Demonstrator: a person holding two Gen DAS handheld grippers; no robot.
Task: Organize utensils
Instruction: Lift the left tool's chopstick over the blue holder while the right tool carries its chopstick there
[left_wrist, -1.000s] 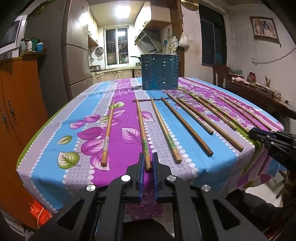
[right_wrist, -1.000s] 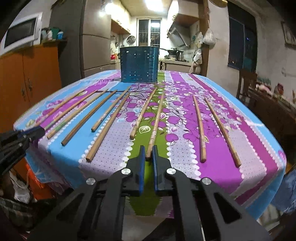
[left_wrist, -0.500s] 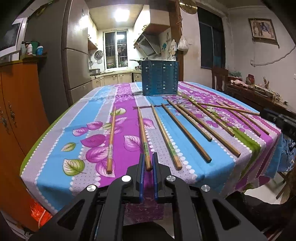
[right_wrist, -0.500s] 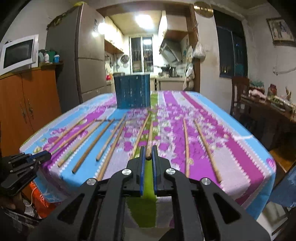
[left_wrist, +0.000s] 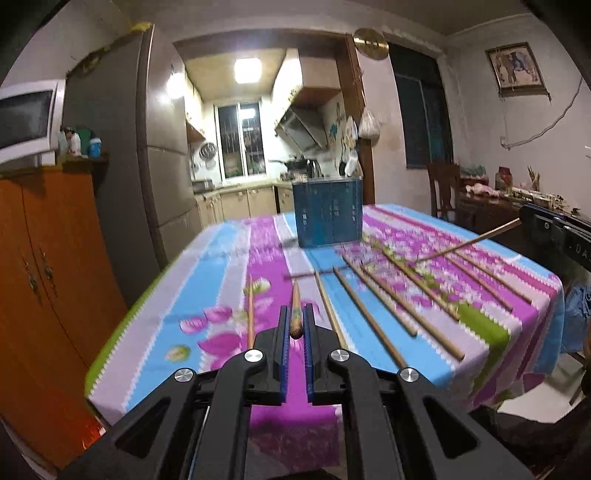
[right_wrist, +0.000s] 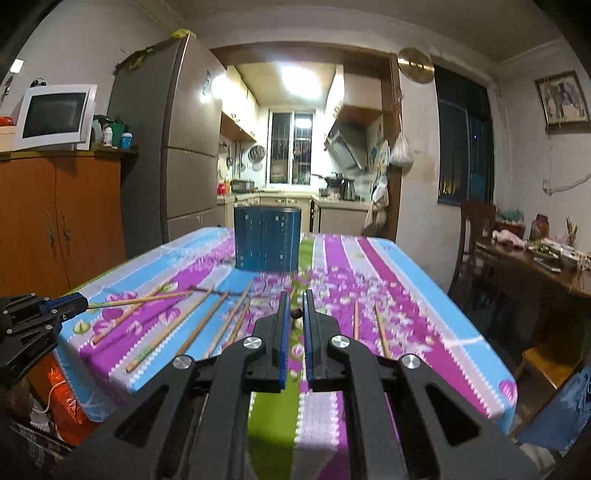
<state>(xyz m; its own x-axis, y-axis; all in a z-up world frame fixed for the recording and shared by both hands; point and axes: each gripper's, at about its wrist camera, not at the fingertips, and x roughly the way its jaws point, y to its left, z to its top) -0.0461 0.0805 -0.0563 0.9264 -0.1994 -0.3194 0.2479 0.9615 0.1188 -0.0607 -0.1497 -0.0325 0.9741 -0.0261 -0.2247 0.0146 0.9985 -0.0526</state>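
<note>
I have one chopstick pinched in my left claw (left_wrist: 294, 328) and another in my right claw (right_wrist: 294, 314), both clear of the desk (left_wrist: 524, 306). No chopstick shows in the blue holder (right_wrist: 266, 240) at the far end; the other chopsticks (left_wrist: 369, 317) lie before it on the floral cloth. Behind the holder, a lit kitchen.

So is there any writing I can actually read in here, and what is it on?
"DAS": pale letters on the side of the right gripper, cut off at the picture's edge.
Bottles on the cabinet: labels too small to read.
Framed picture: no legible words.
Blue utensil holder: only holes, no text.
</note>
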